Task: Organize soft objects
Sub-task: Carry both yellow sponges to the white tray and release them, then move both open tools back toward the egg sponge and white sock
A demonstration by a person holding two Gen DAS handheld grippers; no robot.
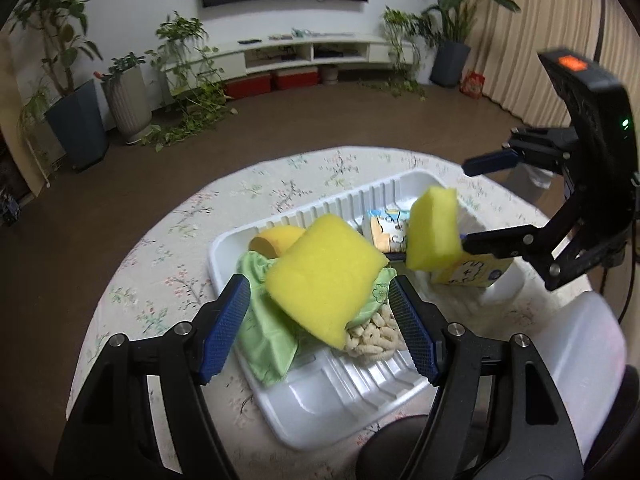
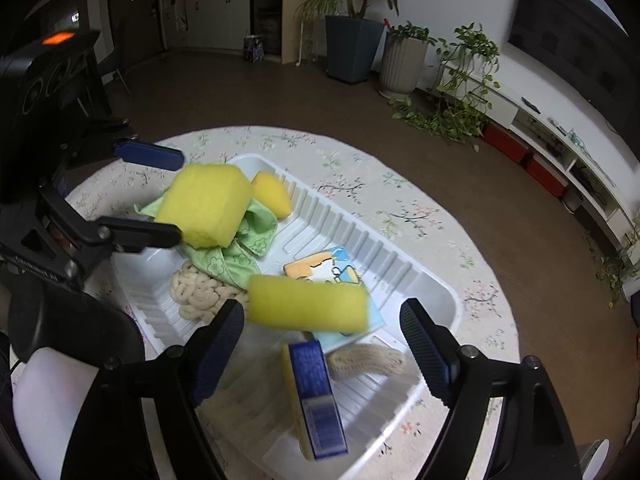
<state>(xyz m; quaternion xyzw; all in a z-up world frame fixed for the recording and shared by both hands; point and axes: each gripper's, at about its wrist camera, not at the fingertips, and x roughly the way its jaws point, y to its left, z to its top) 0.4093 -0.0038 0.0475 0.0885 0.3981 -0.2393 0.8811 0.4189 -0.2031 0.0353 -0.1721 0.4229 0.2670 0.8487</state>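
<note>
A white ribbed tray (image 1: 320,400) on the flowered round table holds soft things. My left gripper (image 1: 320,320) is open; a large yellow sponge (image 1: 326,280) sits between its spread fingers, above a green cloth (image 1: 268,336) and a cream knitted piece (image 1: 372,338). My right gripper (image 2: 322,344) is open too, with a second yellow sponge (image 2: 308,306) between its fingers, touching neither pad. It also shows in the left wrist view (image 1: 434,234). The large sponge shows in the right wrist view (image 2: 204,204).
The tray (image 2: 400,412) also holds a smaller orange-yellow sponge (image 2: 272,194), tissue packs with cartoon prints (image 2: 324,270), a blue-and-yellow pack (image 2: 314,396) and a cream mesh pad (image 2: 368,360). A white container (image 1: 580,360) stands at the tray's right. Plants and a TV cabinet are behind.
</note>
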